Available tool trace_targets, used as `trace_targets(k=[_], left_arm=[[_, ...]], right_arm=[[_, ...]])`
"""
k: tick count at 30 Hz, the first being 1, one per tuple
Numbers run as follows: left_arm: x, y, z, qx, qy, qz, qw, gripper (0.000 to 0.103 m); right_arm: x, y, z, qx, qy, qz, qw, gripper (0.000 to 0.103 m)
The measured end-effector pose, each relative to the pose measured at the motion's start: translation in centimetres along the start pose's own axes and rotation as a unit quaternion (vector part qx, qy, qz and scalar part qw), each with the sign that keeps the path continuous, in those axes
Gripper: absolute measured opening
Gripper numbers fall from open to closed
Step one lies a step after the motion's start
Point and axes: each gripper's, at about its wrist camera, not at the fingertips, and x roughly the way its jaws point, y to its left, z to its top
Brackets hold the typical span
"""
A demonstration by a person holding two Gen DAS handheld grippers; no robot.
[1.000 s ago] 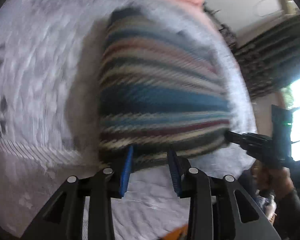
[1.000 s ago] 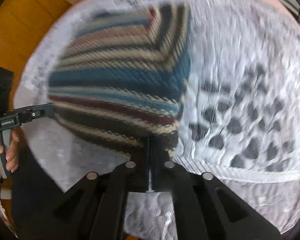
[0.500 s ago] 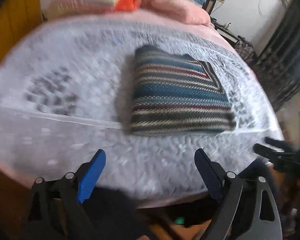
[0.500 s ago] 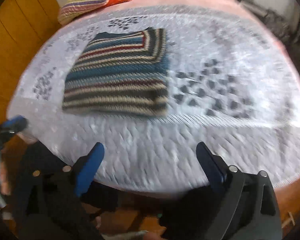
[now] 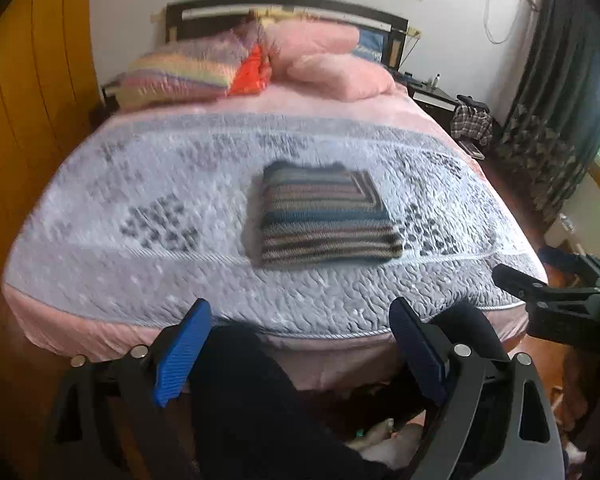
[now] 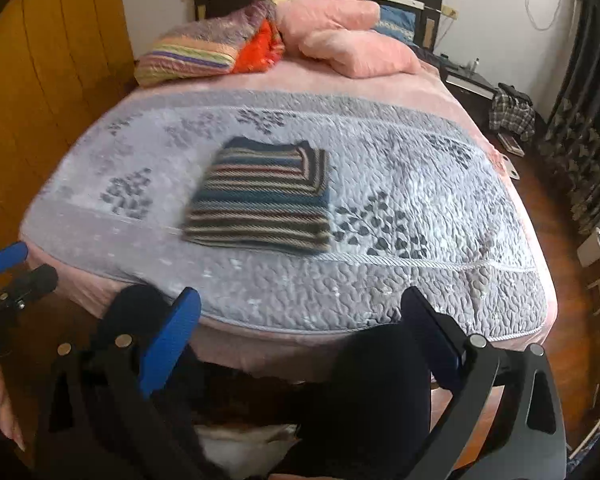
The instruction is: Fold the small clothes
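Sweater, striped knit in blue, cream and maroon (image 5: pixel 326 220), folded square, lying mid-bed on grey quilted bedspread (image 5: pixel 140 264); left tongs (image 5: pixel 300 354) and right tongs (image 6: pixel 304 338), lately at its near edge, now spread, withdrawn beyond near bed edge: fold judged complete.

Left gripper (image 5: pixel 300 356): one second ago its jaws sit narrowly apart at the near edge of the folded striped sweater (image 5: pixel 324 216); now they are spread wide, off the bed (image 5: pixel 100 216) entirely, past its foot edge. Right gripper (image 6: pixel 304 344): one second ago clamped on the sweater's near edge; now released, jaws wide, likewise back beyond the foot edge. Both pull further away than half a second ago. Sweater now lies free, a flat folded rectangle near the middle of the bed, touched by neither gripper.
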Motion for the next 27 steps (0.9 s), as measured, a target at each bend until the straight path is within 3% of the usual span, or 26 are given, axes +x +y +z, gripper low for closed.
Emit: trace_targets(k=[4,12,27], left_arm=[[-3.4,-0.4,1.4,-0.005,-0.006,-0.025,0.9997,0.091],[-5.9,-2.2,1.8,0.006,-0.015,-0.002,0.9999,0.091],[-4.3,-3.1,1.1,0.000,0.009,-0.003,1.0000,0.091]], right_arm=[[-3.6,1.4,0.9,-0.004,0.001,0.007,1.000,0.100],[-8.7,2.4,0.5,-0.006,-0.043,-0.028,0.999,0.100],[-8.8,1.6,-0.2,0.001,-0.049,-0.040,0.998,0.100]])
